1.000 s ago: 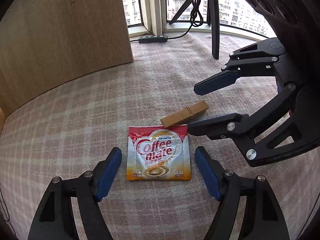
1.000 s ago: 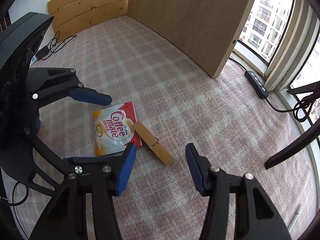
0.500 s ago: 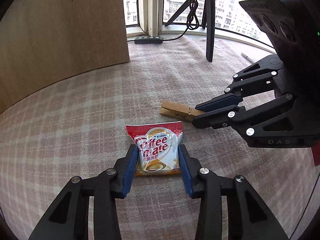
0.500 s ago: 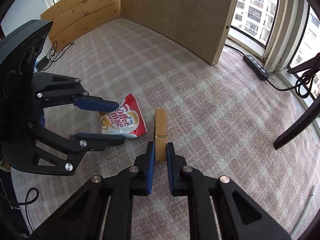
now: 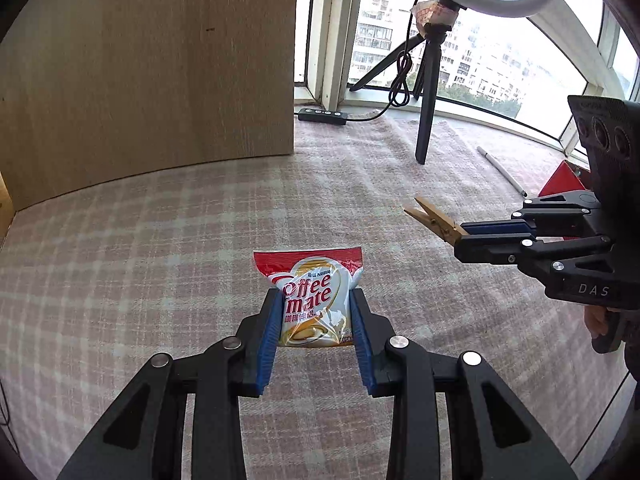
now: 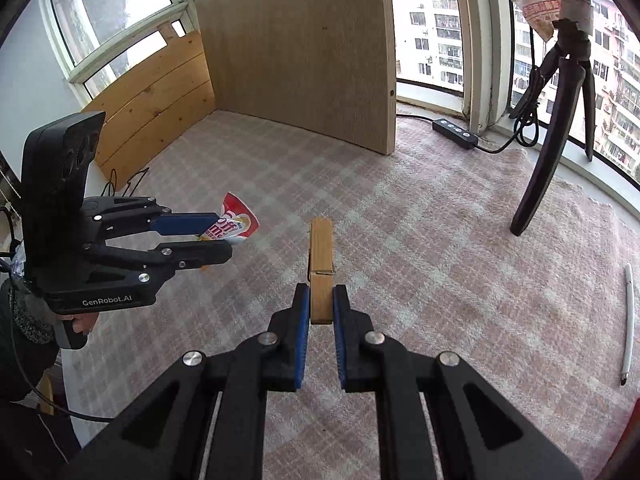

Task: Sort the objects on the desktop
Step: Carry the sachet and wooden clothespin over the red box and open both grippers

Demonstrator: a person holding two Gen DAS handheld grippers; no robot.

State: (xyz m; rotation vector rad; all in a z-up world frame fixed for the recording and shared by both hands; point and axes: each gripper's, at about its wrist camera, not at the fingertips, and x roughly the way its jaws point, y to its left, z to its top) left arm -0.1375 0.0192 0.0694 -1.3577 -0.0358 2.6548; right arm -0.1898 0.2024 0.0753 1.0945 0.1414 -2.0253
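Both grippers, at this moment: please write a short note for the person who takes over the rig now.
Left gripper: jaws have just been closing and now pinch the Coffee mate sachet by its sides, lifted off the checked cloth.
Right gripper: shut on the wooden clothespin, which sticks out forward, also off the cloth.
Done: both items picked up.
Left: carry each to its place and release; no bin or tray is visible in either view. A white pen lies on the cloth to the right, untouched.
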